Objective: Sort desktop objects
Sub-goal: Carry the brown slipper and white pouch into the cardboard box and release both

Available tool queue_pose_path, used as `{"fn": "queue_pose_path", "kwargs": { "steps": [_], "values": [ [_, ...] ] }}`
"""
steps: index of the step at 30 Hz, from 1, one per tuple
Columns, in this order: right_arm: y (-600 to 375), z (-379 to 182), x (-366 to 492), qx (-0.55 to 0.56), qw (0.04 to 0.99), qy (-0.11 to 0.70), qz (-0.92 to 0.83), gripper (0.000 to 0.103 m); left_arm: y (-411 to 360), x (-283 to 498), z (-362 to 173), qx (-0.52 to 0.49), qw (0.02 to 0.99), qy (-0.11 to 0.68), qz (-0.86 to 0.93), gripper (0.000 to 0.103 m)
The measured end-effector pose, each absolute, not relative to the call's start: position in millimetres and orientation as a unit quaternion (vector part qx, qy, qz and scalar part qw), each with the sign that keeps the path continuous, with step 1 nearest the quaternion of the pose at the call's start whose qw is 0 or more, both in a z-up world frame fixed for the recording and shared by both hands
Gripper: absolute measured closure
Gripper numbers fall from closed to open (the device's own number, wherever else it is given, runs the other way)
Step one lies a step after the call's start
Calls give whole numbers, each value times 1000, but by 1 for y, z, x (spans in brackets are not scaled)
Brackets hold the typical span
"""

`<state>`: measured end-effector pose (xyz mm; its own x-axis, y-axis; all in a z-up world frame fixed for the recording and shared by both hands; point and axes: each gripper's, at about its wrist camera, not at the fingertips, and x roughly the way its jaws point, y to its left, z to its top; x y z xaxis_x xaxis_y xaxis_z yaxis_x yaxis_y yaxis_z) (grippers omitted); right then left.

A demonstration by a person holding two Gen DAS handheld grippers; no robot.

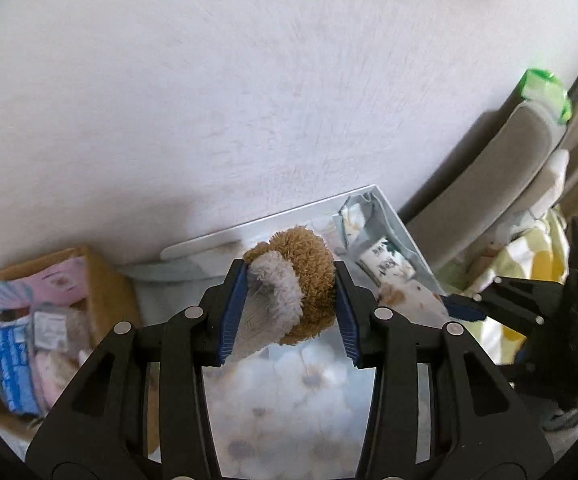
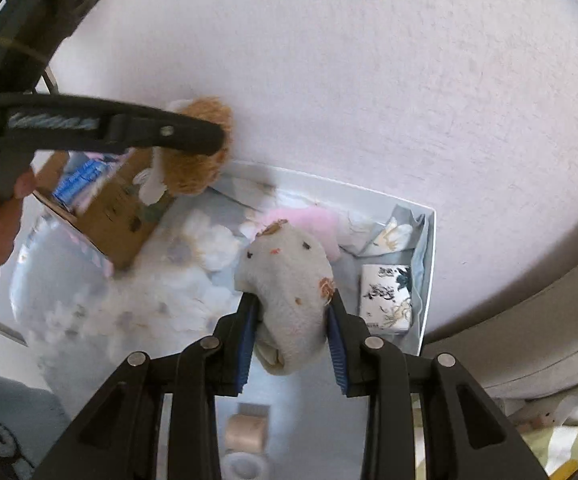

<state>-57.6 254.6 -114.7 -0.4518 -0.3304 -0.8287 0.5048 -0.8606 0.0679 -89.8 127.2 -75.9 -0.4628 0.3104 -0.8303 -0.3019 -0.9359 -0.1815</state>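
Note:
My left gripper (image 1: 289, 280) is shut on a brown plush toy (image 1: 309, 276) with a grey-white part, held in the air above a white box (image 1: 209, 242). In the right wrist view the same left gripper (image 2: 193, 136) and brown plush toy (image 2: 201, 168) show at upper left. My right gripper (image 2: 291, 312) is shut on a grey-white plush toy (image 2: 289, 280) with small coloured spots, held above the white box (image 2: 429, 264).
A cardboard box (image 1: 105, 292) of pink and blue packets stands left; it also shows in the right wrist view (image 2: 121, 216). The white box holds a printed tissue pack (image 2: 387, 300), a pink plush (image 2: 309, 220) and fluffy white material (image 2: 209, 244). A grey chair (image 1: 501, 184) is right.

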Motion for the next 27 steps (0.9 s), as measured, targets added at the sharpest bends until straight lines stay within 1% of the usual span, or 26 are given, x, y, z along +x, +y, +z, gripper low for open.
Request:
{"fn": "queue_pose_path", "kwargs": {
  "steps": [10, 18, 27],
  "values": [
    [195, -61, -73, 433, 280, 91, -852, 73, 34, -70, -17, -471, 148, -49, 868, 65],
    [117, -33, -79, 406, 340, 103, -842, 73, -32, -64, -4, -450, 98, -56, 886, 65],
    [46, -40, -84, 416, 378, 117, -819, 73, -101, -59, -5, -451, 48, -44, 890, 64]
  ]
}}
